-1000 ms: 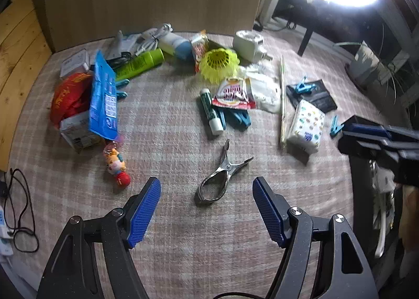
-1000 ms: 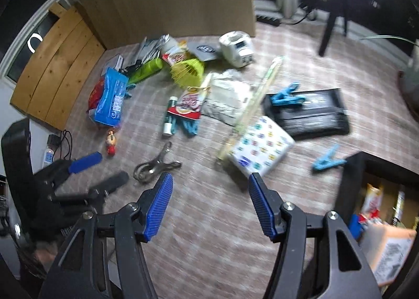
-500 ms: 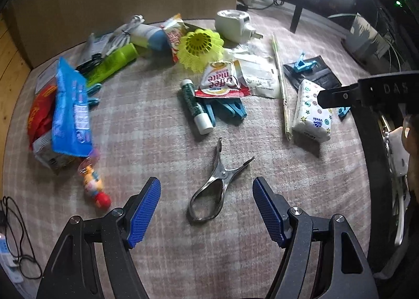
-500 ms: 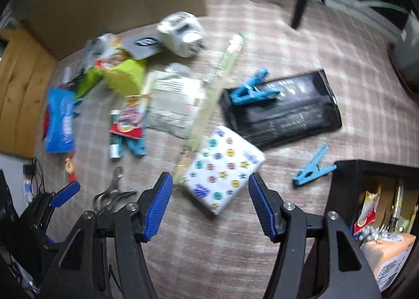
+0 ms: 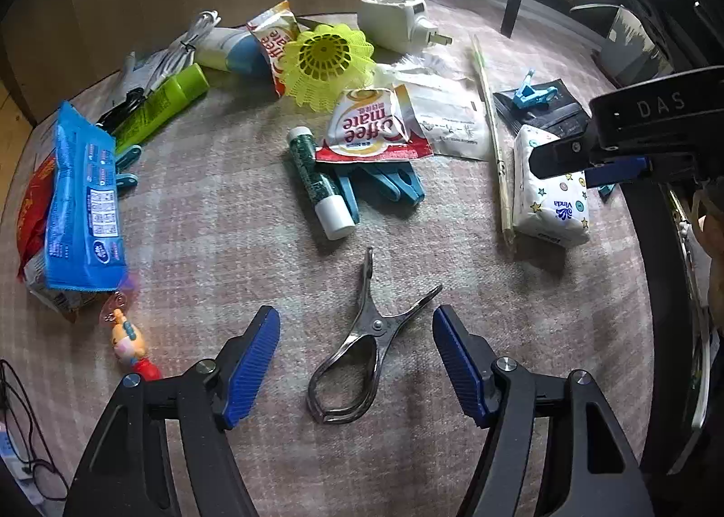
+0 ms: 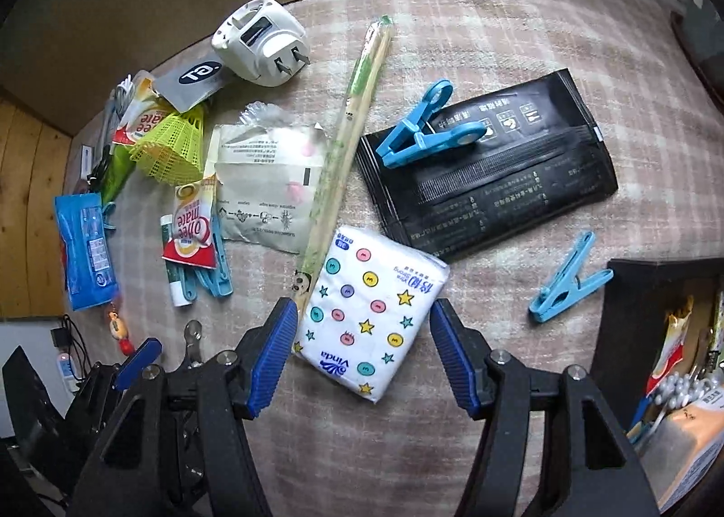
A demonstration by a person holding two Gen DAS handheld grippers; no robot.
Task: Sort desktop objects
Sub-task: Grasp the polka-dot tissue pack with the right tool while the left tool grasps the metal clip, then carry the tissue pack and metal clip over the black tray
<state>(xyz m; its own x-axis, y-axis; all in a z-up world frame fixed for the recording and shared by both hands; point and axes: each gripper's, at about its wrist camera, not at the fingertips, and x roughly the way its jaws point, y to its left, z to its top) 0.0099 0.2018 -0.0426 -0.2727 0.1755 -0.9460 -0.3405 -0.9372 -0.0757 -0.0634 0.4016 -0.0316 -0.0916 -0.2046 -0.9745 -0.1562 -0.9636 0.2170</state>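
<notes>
Metal spring clamp (image 5: 362,345) lies flat on the checked tabletop (image 5: 203,245), near edge, between the left gripper (image 5: 356,363) jaws, which are closing but not yet touching: lined up for pickup. Right gripper (image 6: 363,349) jaws released, straddling the Vinda tissue pack (image 6: 371,313). Black storage box (image 6: 633,291), far right, is cut off; its contents are hard to make out.

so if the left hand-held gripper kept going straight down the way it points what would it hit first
Most likely the metal clip, lying on the cloth between the closing pads of the left hand-held gripper; nothing touches it yet. How far above it the pads are is unclear.
</notes>
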